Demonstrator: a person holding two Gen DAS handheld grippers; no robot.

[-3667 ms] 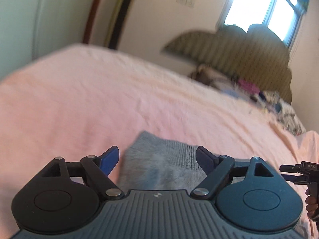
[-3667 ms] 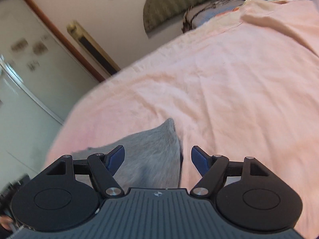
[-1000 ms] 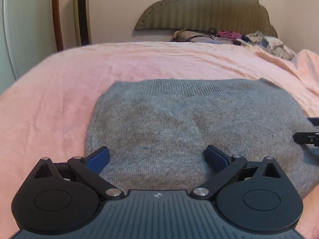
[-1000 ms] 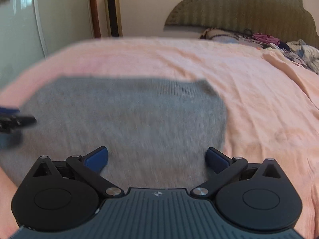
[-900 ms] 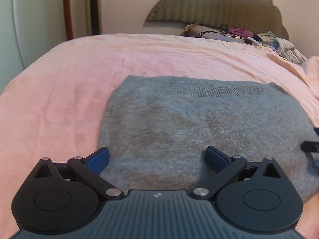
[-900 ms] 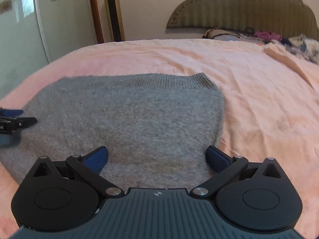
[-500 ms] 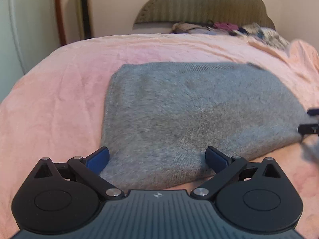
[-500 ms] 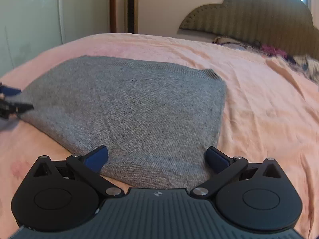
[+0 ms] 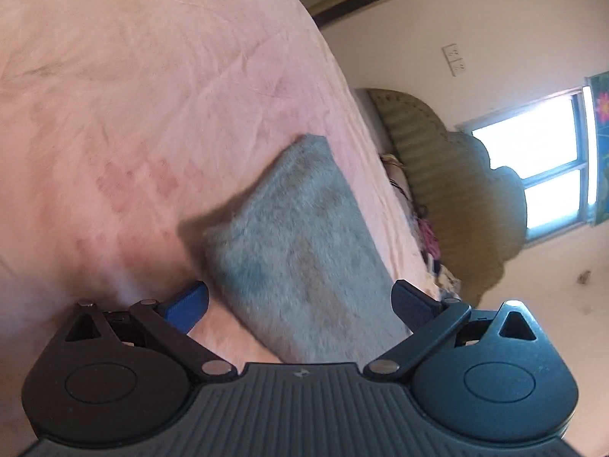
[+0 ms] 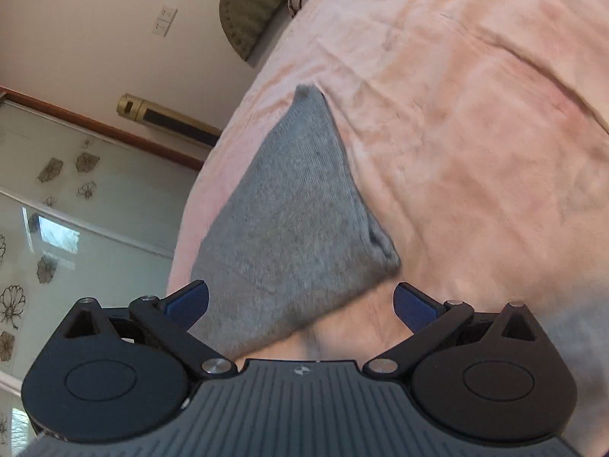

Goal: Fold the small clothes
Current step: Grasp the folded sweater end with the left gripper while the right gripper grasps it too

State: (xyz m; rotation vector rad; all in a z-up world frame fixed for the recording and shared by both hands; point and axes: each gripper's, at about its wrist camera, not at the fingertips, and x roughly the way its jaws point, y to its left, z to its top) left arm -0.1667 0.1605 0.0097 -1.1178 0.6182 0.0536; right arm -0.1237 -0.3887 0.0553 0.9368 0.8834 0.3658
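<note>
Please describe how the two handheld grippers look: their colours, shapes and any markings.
The left gripper and the right gripper look identical: a dark grey ribbed body with a small pale logo, two round black discs, black linkage arms with silver pivot pins, and flat blue finger pads. No cables, hands or sleeves are visible.

Ahead of the left gripper [image 9: 298, 302], whose fingers stand wide apart, the folded grey garment [image 9: 300, 251] fills the gap and runs forward from it. To its left the pink bedspread [image 9: 133, 114] lies bare and open. Far ahead and to the right, the olive headboard [image 9: 456, 190] with a heap of clothes [image 9: 428, 236] at its foot closes that end.

The right gripper [image 10: 300, 304] is also spread wide; the garment [image 10: 293, 221] fills the left part of its gap, with bare bedspread [image 10: 475, 152] ahead-right. Off to the left, past the bed's edge, stand a glass door [image 10: 76, 209] and a gold tower unit [image 10: 167, 118].
</note>
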